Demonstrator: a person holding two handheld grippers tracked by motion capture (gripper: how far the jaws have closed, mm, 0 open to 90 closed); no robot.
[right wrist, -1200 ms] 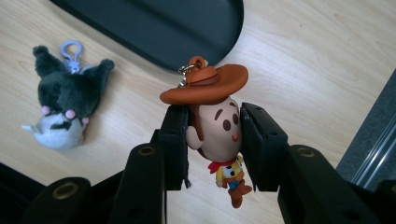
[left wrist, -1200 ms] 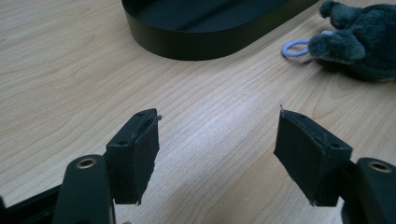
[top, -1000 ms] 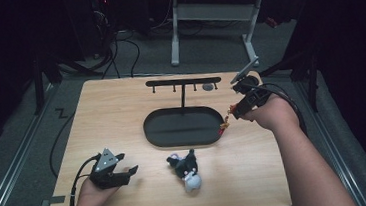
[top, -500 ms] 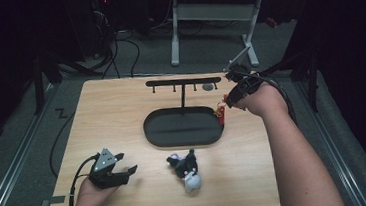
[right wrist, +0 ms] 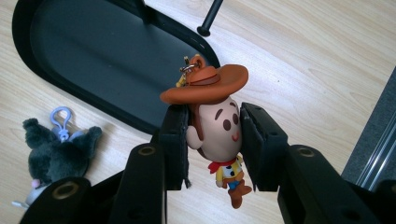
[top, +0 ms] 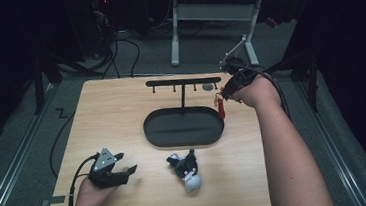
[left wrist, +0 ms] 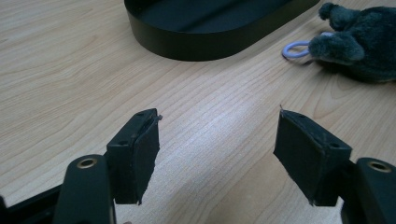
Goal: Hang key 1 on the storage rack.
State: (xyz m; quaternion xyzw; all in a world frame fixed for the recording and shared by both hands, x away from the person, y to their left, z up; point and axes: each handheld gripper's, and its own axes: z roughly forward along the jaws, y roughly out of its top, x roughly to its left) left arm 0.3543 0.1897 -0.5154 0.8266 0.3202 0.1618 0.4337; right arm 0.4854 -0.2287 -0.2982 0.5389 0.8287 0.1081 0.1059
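Clamped on the round head of a small cowboy figure keychain [right wrist: 215, 135] with a wide orange hat, the right gripper [right wrist: 212, 140] has its two black jaws pressing the head from either side; the little body with its red scarf hangs between the jaws, and a metal ring sits on top of the hat. Below it lie the black oval tray [right wrist: 56, 51] and a thin black peg [right wrist: 210, 16] of the black T-shaped hanging rack [top: 182, 83], whose post rises from the tray. On the pale wooden table [top: 111, 114], just in front of the tray, lies a dark grey plush keychain toy [top: 186, 168] with a lilac clip, well apart from both grippers. In the high view the right hand [top: 253, 92] holds its gripper raised beside the right end of the rack bar, the figure dangling at the tray's right edge, forearm stretched forward. The left gripper [left wrist: 217, 149] rests low near the table's front left corner, held by the left hand [top: 91, 194]; its jaws stand wide apart over bare wood, pointing toward the tray.
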